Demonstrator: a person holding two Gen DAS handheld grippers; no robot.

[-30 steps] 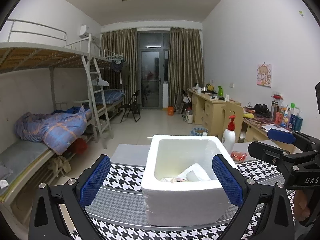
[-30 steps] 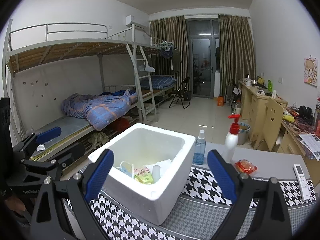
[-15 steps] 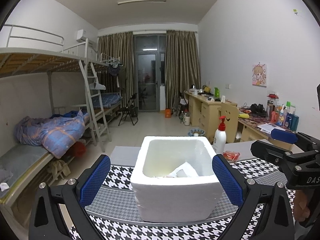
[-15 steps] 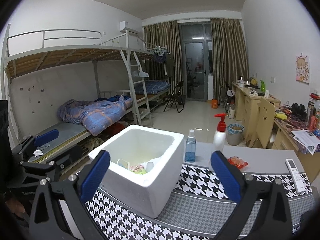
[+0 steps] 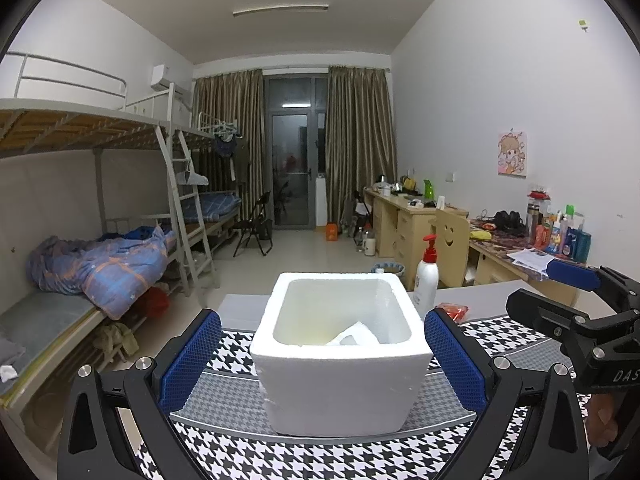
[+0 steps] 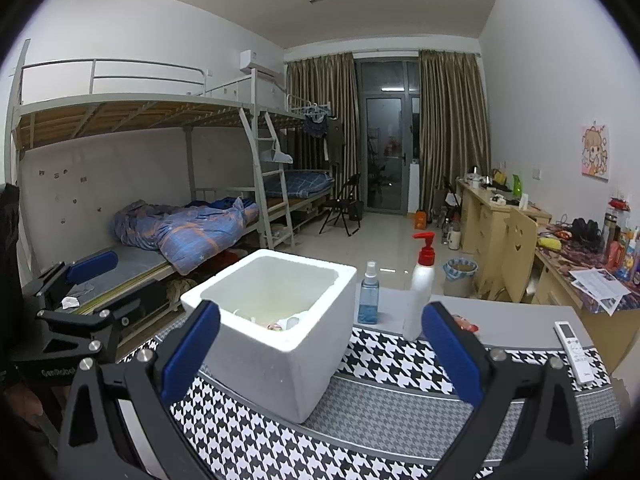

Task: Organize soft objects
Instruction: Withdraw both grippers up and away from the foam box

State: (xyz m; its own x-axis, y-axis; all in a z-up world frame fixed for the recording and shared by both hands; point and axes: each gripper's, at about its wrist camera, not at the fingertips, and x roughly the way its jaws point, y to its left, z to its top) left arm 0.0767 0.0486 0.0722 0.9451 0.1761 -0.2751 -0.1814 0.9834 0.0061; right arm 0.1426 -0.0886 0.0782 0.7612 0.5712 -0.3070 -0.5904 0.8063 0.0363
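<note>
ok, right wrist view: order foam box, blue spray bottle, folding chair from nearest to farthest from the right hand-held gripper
1. Foam box: between the right hand-held gripper's open fingers, left of centre.
2. Blue spray bottle: behind the box, on the table.
3. Folding chair: far back, by the curtains.

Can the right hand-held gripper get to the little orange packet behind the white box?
Probably yes. The right hand-held gripper is open and empty, and the orange packet lies on the table just beyond its right finger. Only the pump bottle stands close beside it; the foam box sits off to the left.

The foam box wall hides most of its contents, perhaps packets.
</note>
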